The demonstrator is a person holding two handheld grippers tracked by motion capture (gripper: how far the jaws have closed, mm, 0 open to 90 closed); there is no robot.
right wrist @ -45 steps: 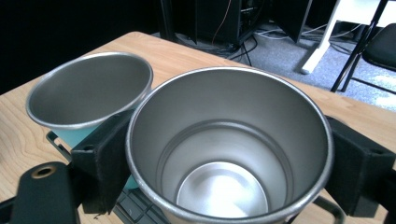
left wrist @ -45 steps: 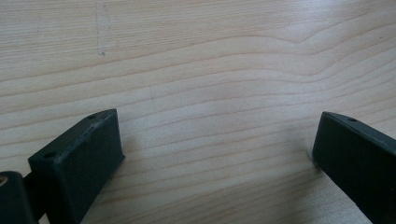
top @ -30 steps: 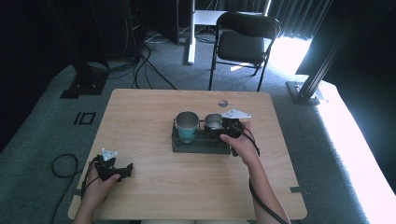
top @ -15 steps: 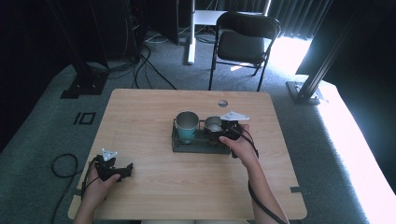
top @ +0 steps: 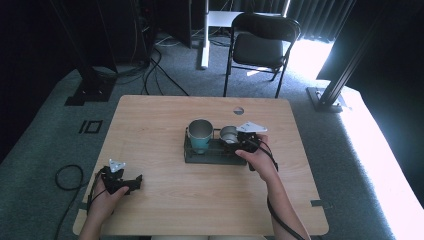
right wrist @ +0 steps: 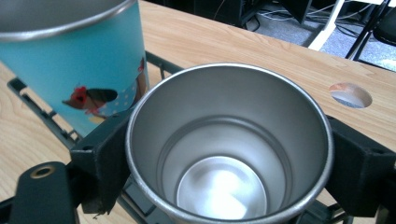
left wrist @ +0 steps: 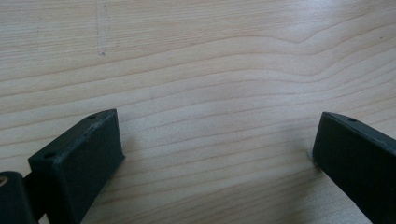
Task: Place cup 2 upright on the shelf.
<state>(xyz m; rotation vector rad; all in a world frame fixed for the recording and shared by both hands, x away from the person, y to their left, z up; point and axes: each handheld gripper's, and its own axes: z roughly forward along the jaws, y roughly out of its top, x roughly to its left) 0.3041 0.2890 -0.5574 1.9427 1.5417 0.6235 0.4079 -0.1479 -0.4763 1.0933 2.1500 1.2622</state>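
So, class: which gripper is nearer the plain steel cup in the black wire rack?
Right. The right gripper has its jaws on either side of the plain steel cup; the left gripper rests far away near the table's front-left corner.

Upright empty steel cup [right wrist: 229, 144] in rack [top: 200, 156]

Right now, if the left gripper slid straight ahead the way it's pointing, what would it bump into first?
Probably nothing soon. The left gripper points right along the bare table, jaws open. The rack with the blue cup seems farther back, though depth is hard to judge.
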